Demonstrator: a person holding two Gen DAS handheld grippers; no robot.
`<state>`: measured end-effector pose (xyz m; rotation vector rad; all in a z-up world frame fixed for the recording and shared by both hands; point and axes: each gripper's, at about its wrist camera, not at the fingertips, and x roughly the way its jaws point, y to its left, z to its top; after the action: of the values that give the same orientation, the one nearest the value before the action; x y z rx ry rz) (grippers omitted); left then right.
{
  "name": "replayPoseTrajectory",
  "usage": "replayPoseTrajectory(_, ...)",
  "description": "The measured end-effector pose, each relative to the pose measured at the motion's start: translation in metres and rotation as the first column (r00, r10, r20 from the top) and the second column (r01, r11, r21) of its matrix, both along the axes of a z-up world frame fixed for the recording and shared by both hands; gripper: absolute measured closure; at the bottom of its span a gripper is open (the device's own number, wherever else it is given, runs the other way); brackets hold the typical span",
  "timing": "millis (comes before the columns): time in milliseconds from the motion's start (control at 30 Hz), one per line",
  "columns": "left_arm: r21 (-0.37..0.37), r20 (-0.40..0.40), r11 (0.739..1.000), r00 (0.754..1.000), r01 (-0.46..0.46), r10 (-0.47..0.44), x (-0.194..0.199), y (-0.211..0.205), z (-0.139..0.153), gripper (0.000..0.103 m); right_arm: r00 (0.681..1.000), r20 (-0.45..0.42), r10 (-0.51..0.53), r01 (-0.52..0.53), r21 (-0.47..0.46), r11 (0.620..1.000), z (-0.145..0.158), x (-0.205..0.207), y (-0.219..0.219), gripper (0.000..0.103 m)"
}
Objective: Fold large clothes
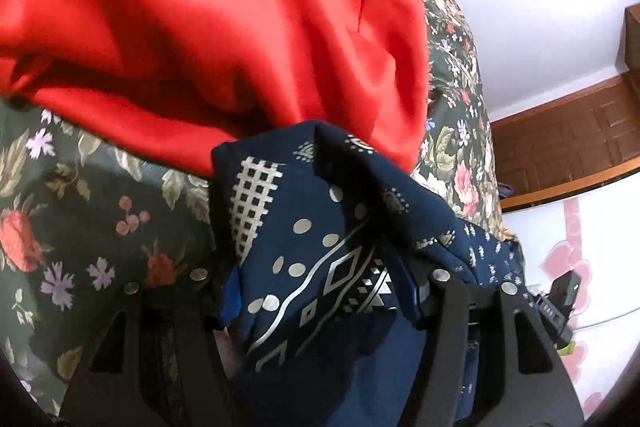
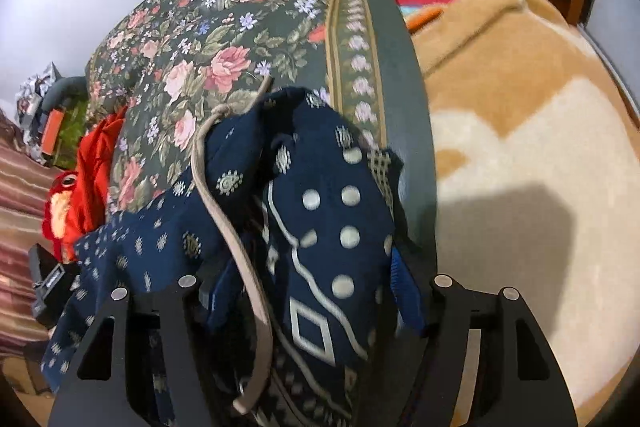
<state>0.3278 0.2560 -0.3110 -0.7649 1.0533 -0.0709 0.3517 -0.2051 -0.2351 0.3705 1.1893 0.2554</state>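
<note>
Two hand-held grippers are closed on one navy patterned garment [image 1: 320,267], which is bunched over a floral bedspread [image 1: 52,227]. Cloth is pinched between the blue pads of the left hand-held gripper [image 1: 320,291], just near of a red garment [image 1: 200,27]. More of the cloth, with a beige drawstring [image 2: 224,211], is clamped in the right hand-held gripper [image 2: 316,291]. A tan blanket [image 2: 520,147] is seen to the right.

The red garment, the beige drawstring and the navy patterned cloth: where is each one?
red garment [image 1: 200,27], left wrist view, middle of its broad folds.
beige drawstring [image 2: 224,211], right wrist view, mid-length of the cord.
navy patterned cloth [image 2: 332,227], right wrist view, dotted panel.
</note>
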Motion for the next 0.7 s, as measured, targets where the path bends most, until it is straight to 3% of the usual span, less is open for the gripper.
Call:
replayPoseTrajectory(67, 0.023, 0.002, 1.000, 1.000, 0.005, -0.005, 0.000, -0.007, 0.002, 0.043, 1.000, -0.013, 0.018, -0.018, 0.005, 1.000, -0.002, 0.006, 0.004, 0.058)
replayPoseTrajectory(133, 0.029, -0.002, 0.999, 1.000, 0.016, -0.016, -0.001, -0.015, 0.005, 0.057, 0.999, -0.021, 0.031, -0.030, 0.021, 0.999, 0.000, 0.007, 0.009, 0.073)
replayPoseTrajectory(167, 0.019, -0.006, 0.999, 1.000, 0.029, -0.029, -0.002, -0.018, 0.004, 0.072, 0.999, -0.012, 0.044, -0.044, 0.028, 0.999, 0.004, 0.004, 0.012, 0.084)
replayPoseTrajectory(200, 0.001, -0.013, 0.999, 0.999, 0.040, -0.040, -0.004, -0.020, 0.003, 0.080, 0.999, 0.014, 0.052, -0.052, 0.014, 0.999, 0.010, 0.000, 0.016, 0.087)
replayPoseTrajectory(233, 0.009, -0.015, 0.999, 0.999, 0.031, -0.031, -0.005, -0.026, 0.003, 0.081, 0.997, 0.038, 0.063, -0.064, 0.007, 0.998, 0.016, -0.003, 0.018, 0.088)
replayPoseTrajectory(300, 0.036, -0.006, 0.999, 1.000, 0.021, -0.021, -0.011, -0.031, 0.012, 0.093, 0.991, 0.102, 0.082, -0.085, 0.018, 0.996, 0.034, -0.015, 0.020, 0.090)
replayPoseTrajectory(367, 0.074, 0.020, 0.997, 1.000, 0.020, -0.022, -0.019, -0.036, 0.025, 0.094, 0.984, 0.154, 0.088, -0.092, 0.020, 0.996, 0.053, -0.024, 0.020, 0.091)
replayPoseTrajectory(500, 0.156, 0.129, 0.987, 0.989, 0.049, -0.069, -0.033, -0.052, 0.076, 0.096, 0.970, 0.220, 0.106, -0.107, -0.007, 0.994, 0.091, -0.035, 0.025, 0.092)
replayPoseTrajectory(600, 0.222, 0.236, 0.974, 0.966, 0.050, -0.103, -0.042, -0.064, 0.122, 0.097, 0.951, 0.280, 0.131, -0.124, -0.044, 0.991, 0.116, -0.042, 0.034, 0.093)
replayPoseTrajectory(700, 0.236, 0.303, 0.970, 0.945, 0.051, -0.123, -0.045, -0.070, 0.157, 0.098, 0.927, 0.354, 0.127, -0.116, -0.051, 0.992, 0.143, -0.043, 0.041, 0.093)
